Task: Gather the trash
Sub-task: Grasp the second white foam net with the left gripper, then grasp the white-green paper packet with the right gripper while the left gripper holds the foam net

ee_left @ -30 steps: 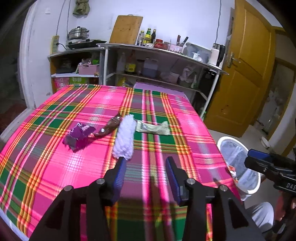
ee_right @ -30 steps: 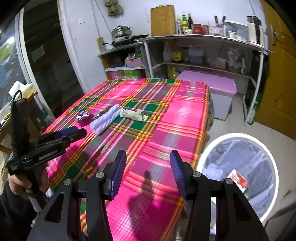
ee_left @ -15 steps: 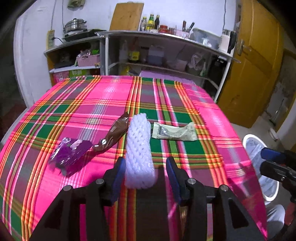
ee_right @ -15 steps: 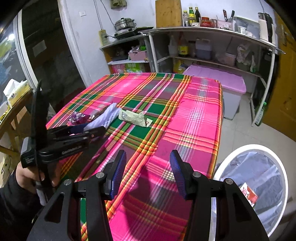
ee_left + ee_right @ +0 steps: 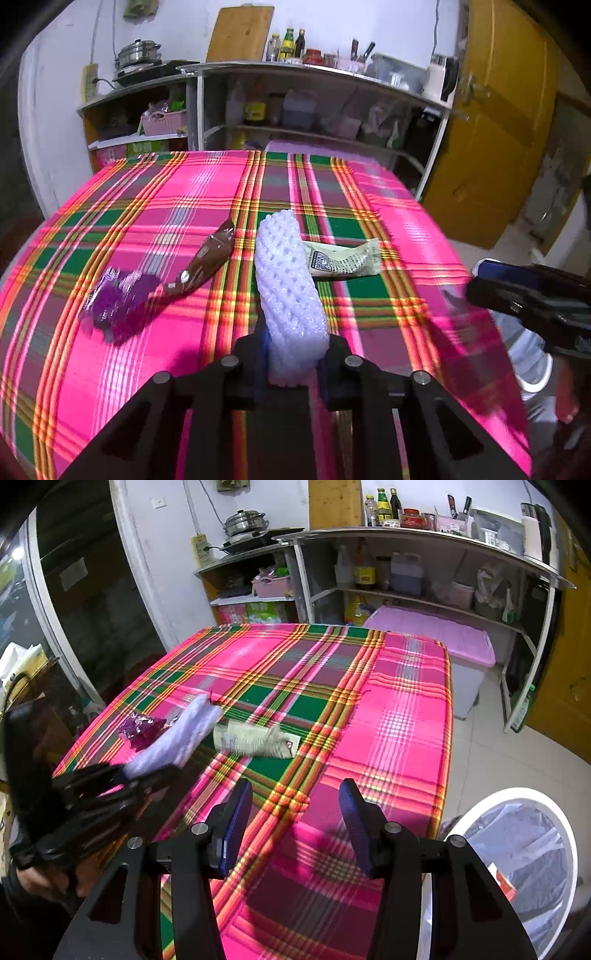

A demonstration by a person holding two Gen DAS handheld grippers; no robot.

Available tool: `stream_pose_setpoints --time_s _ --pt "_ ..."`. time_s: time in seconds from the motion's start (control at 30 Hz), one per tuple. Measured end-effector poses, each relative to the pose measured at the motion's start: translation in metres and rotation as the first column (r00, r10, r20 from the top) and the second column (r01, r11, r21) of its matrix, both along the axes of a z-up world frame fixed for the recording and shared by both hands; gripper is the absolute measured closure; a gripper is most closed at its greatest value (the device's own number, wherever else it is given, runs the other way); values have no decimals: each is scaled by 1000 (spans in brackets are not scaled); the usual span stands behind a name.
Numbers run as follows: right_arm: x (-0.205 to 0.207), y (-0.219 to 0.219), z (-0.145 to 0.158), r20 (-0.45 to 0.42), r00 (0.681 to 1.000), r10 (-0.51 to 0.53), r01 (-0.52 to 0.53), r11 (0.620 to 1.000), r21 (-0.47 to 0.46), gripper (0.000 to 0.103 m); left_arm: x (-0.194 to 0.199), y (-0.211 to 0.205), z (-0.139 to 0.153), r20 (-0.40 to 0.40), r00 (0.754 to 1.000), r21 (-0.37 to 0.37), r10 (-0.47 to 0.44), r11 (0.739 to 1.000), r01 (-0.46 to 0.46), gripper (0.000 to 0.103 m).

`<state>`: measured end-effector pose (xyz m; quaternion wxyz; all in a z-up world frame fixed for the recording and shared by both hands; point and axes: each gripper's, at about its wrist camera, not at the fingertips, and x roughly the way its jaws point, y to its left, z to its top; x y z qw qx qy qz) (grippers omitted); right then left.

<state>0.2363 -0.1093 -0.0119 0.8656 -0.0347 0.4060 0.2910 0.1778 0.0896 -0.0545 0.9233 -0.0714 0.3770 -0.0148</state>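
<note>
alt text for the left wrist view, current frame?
The left gripper has its two fingers closed around the near end of a white foam net sleeve lying on a pink plaid tablecloth. A brown wrapper and purple wrapper lie to its left, a pale wrapper to its right.

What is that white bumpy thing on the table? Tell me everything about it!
The white foam net sleeve is soft-looking mesh foam, the kind wrapped around fruit, pale white with a bumpy woven pattern. It lies flattened and stretched lengthwise on the plaid tablecloth. Its near end sits between the left tongs, which are closed on it. A brown wrapper lies to its left, and a pale printed wrapper touches its right side.
</note>
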Motion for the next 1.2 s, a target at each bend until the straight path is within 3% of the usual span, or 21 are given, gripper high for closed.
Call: stream_pose_setpoints --time_s 0.33,0.57,1.03,1.13,1.2 --pt "16 39 -7 -18 995 93 -94 995 -33 53 -40 26 5 25 998 -71 59 996 -57 82" --pt "35 55 -13 -65 996 64 -66 998 -20 53 -61 45 5 42 995 -109 91 990 -86 82" --pt "71 72 -39 -152 988 41 -50 997 -51 53 -65 61 -2 36 994 -139 104 985 -98 82" --pt "69 71 -39 -140 988 58 -66 996 -58 53 -65 61 -2 37 994 -140 103 985 -97 82" --pt "66 72 -39 -124 990 65 -74 994 -74 58 -64 61 -3 37 994 -141 102 985 -96 82"
